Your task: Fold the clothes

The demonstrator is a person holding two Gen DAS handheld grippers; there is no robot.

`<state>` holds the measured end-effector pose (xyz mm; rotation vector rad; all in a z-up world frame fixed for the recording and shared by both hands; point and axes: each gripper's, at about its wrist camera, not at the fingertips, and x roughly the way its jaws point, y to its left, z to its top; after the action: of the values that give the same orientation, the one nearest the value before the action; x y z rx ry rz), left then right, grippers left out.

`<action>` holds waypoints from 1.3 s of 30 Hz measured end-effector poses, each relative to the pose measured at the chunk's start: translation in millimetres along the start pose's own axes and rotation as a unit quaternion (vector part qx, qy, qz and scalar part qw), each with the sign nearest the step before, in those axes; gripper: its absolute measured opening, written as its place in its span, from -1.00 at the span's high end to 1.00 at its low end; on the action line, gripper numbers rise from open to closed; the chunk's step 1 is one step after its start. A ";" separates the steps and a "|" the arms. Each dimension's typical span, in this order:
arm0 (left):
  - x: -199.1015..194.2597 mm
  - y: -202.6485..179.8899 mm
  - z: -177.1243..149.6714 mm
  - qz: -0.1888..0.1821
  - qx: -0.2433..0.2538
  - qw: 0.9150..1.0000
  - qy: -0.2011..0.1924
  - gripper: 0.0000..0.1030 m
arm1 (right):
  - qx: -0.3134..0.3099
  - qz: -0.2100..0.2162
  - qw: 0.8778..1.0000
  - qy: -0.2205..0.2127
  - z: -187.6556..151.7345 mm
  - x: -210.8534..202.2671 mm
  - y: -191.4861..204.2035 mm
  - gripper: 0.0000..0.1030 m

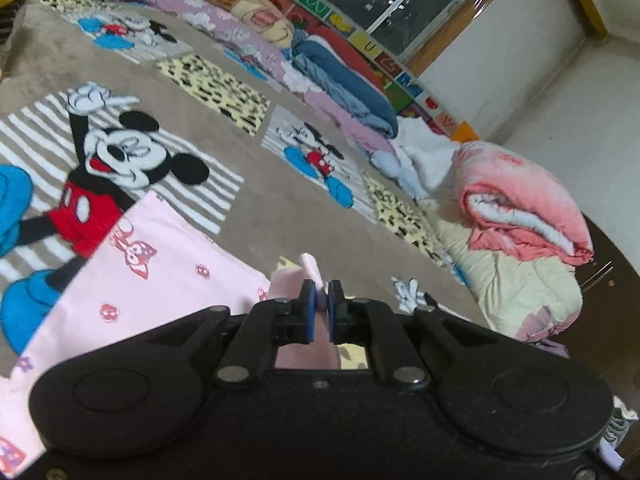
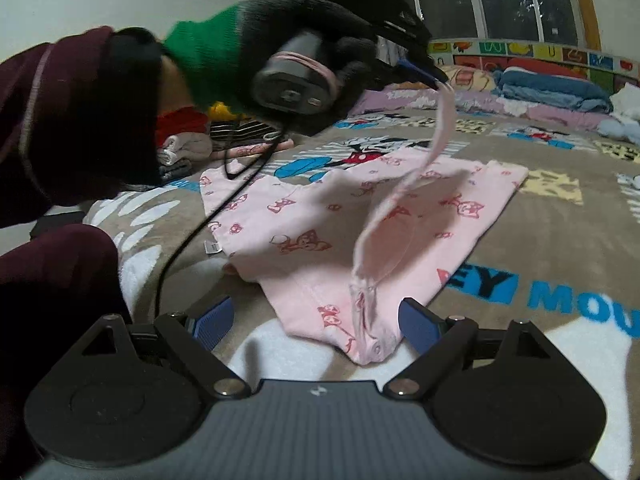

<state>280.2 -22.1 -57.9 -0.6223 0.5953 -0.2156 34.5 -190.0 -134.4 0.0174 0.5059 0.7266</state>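
Note:
A pink baby garment [image 2: 320,220] with red cat prints lies on the Mickey Mouse blanket [image 2: 560,208]. My left gripper [image 1: 322,304] is shut on a pink strip of the garment [image 1: 310,268]. In the right wrist view the left gripper [image 2: 436,74], held by a gloved hand, lifts that strip [image 2: 440,136] well above the bed, pulling up one side of the garment. My right gripper [image 2: 314,320] is open and empty, its fingers either side of the garment's near corner with snaps [image 2: 372,344]. The garment also shows in the left wrist view [image 1: 160,272].
Folded quilts lie along the far edge of the bed: blue [image 1: 344,76], pink [image 1: 520,200] and cream [image 1: 516,292]. A pile of folded clothes [image 2: 188,144] sits at the left. A black cable [image 2: 188,236] hangs across the garment's left side. A window [image 2: 500,0] is behind.

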 end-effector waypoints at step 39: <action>66.3 27.4 -20.7 -0.005 0.125 0.986 0.114 0.38 | 0.039 -0.013 0.999 0.001 5.7 0.9 -15.1 -0.72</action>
<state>322.4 -34.2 -118.3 -0.3603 0.7721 -0.3679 47.1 -199.8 -132.7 0.0833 0.5360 0.6817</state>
